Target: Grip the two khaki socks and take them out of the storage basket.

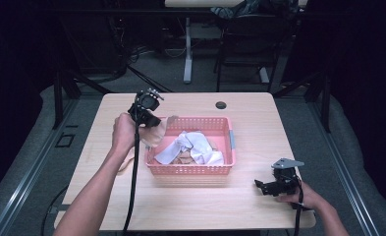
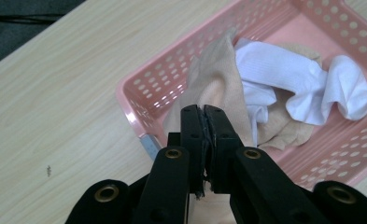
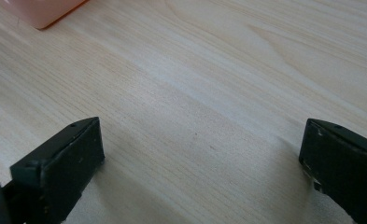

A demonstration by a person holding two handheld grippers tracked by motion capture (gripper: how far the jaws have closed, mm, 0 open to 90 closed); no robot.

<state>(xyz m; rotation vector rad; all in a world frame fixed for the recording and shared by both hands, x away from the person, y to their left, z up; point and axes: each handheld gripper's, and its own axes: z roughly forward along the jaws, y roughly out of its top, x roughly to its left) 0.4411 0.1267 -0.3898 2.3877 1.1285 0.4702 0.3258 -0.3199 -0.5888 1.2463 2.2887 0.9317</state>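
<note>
A pink perforated basket [image 1: 230,140] stands mid-table and holds white socks [image 1: 193,146] and beige ones. My left gripper [image 1: 153,123], lifted at the basket's left end, is shut on a beige sock [image 1: 157,133] that hangs from its jaws. In the left gripper view the jaws press together on that beige sock [image 2: 214,77], which drapes over the pink basket's [image 2: 146,88] rim, with a white sock [image 2: 288,74] lying beyond it. My right gripper [image 1: 260,187] rests low on the table near the front right, open. In the right gripper view its fingers [image 3: 67,158] stand wide apart over bare wood.
The wooden table [image 1: 259,118] has a dark round grommet [image 1: 221,105] near its far edge. Another beige piece [image 1: 124,164] lies on the table by the left forearm. A corner of the pink basket [image 3: 41,14] shows at the upper left of the right gripper view.
</note>
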